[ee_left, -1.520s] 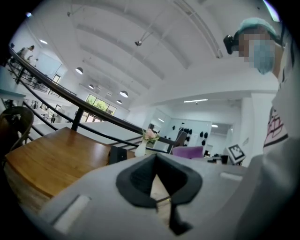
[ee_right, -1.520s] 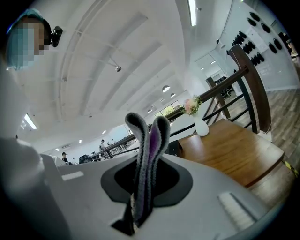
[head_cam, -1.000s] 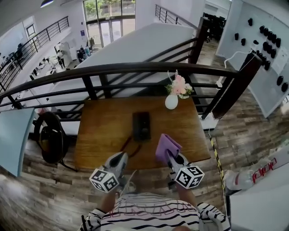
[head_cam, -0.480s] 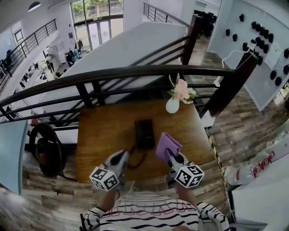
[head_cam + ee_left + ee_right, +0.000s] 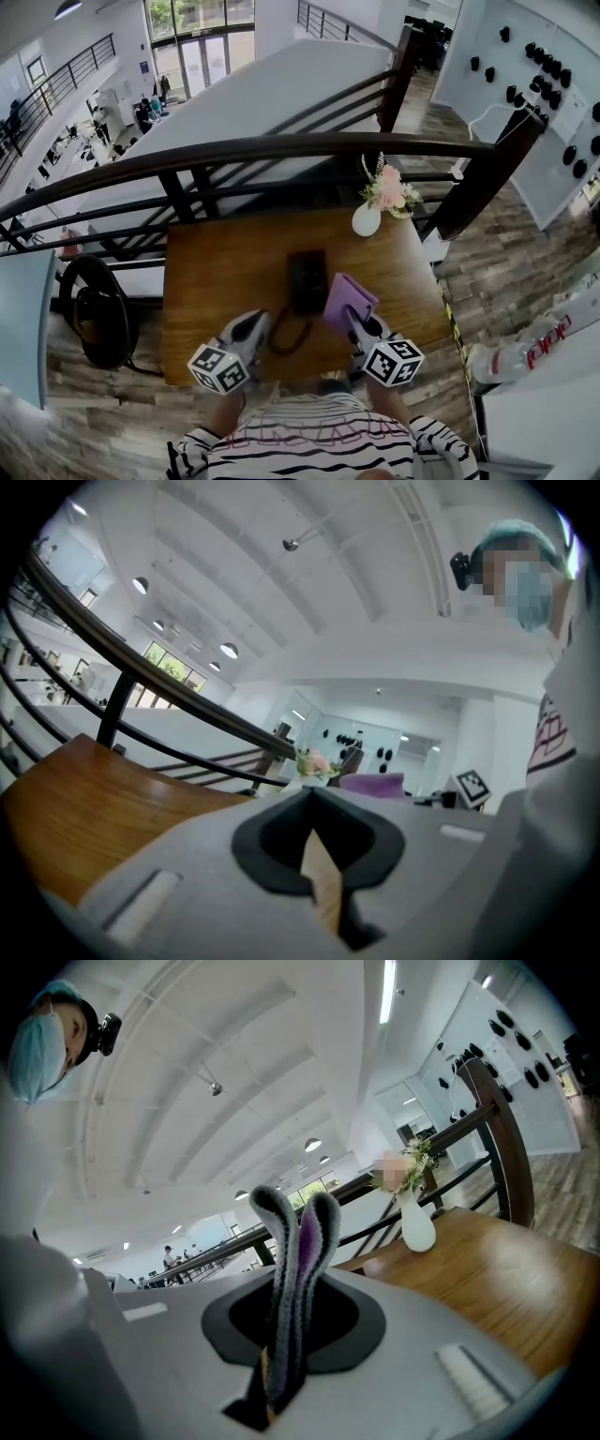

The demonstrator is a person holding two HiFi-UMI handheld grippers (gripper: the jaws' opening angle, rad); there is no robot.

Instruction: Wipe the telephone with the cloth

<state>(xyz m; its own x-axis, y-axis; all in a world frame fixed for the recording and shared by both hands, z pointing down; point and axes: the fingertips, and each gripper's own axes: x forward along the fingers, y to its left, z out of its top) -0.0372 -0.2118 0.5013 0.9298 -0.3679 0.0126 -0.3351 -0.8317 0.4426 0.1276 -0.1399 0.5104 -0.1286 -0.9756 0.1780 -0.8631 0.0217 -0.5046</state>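
Two soft cloth [image 5: 298, 1269] folds stand pinched in the right hand-held gripper [image 5: 354, 323]; the left hand-held gripper [image 5: 255, 323] is closed, empty. The rigid telephone [image 5: 307, 281] may slide: steady its near end.

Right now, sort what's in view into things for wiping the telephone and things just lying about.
For the job:
telephone, on the table
cloth, clamped in the right gripper

Lying about:
vase of flowers
railing

Purple cloth [image 5: 348, 301]; black telephone [image 5: 307, 279]; brown table [image 5: 217, 281].
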